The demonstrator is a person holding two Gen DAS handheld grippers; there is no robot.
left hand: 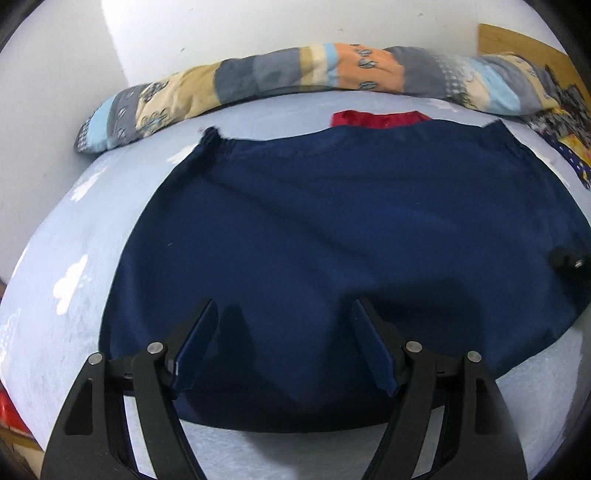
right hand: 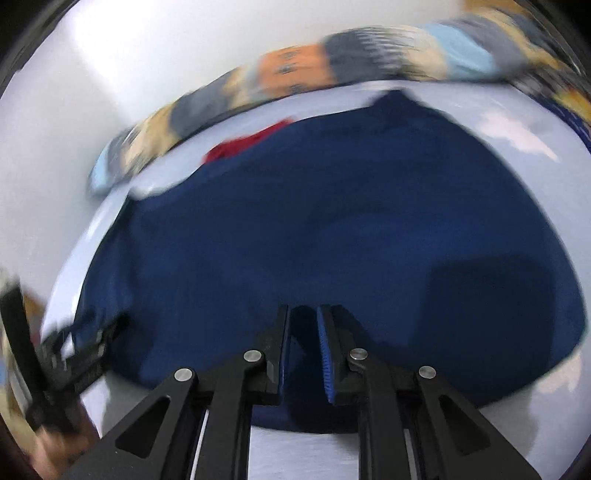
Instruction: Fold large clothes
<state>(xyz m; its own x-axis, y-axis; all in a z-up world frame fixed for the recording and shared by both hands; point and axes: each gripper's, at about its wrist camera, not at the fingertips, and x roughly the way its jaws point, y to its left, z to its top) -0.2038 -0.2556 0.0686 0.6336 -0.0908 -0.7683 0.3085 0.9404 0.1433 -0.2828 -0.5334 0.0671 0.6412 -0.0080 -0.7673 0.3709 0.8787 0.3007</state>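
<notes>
On the pale blue bed sheet (left hand: 66, 236) a large navy garment (left hand: 332, 221) lies spread flat, its gathered waistband edge (left hand: 332, 142) at the far side and its near hem curving just in front of the grippers. A red cloth (left hand: 380, 119) peeks out from behind the far edge of the garment, partly covered by it. Beyond that, a long patchwork quilt roll (left hand: 295, 74) in grey, beige, orange and light blue runs along the white wall (left hand: 258, 22). White cloud shapes are printed on the sheet.

The left gripper (left hand: 282, 321) hovers over the near part of the garment with its jaws standing wide apart; only flat fabric shows between them, and the pads (left hand: 194, 350) do not pinch anything. At the right edge of the left wrist view a black piece of the other tool (left hand: 569, 260) pokes in over the cloth.

The right gripper (right hand: 303, 317) is over the near middle of the garment (right hand: 332, 221), its jaws nearly together with a narrow slot left between the blue ribbed pads (right hand: 327, 354). Dark blue shows in that slot, but the blur makes it impossible to tell whether fabric is pinched there or merely lies behind. The left tool (right hand: 74, 354) appears at the lower left of this view, blurred, near the garment's left edge
</notes>
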